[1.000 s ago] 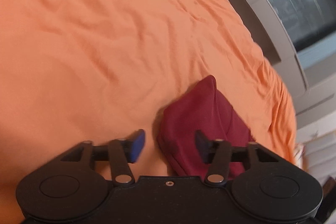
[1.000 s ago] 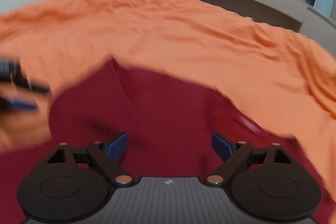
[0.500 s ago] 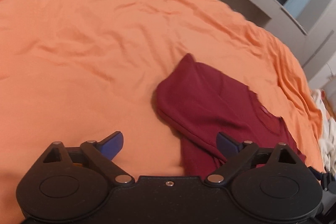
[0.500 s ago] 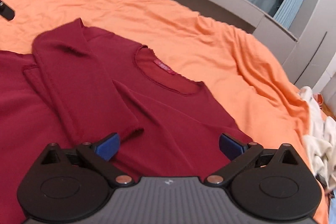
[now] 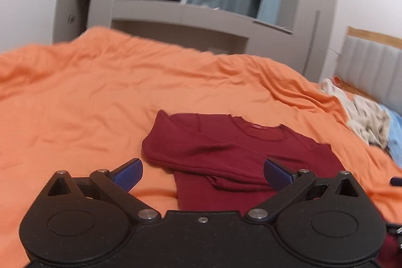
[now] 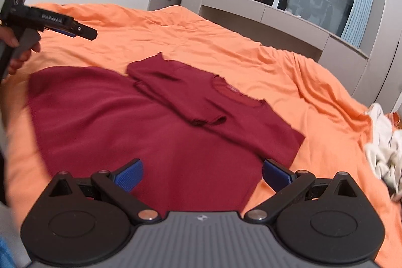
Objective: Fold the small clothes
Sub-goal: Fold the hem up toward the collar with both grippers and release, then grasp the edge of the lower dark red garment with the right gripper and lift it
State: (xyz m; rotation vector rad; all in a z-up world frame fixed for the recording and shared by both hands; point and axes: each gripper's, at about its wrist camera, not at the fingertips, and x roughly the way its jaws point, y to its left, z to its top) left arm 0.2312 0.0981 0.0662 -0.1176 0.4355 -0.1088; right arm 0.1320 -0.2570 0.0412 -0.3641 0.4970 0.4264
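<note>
Lying on the orange bedsheet, the red top, sleeve folded in.

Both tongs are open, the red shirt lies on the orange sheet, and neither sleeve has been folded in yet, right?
Not quite. One sleeve is already folded across the red shirt, as the right wrist view shows. The rest holds: left tongs and right tongs are open, and the shirt lies on the orange sheet.

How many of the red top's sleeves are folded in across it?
1 for sure: the sleeve on the red top lies folded across its chest, below the neckline. The other sleeve isn't clearly visible; it may be tucked under or hidden.
</note>
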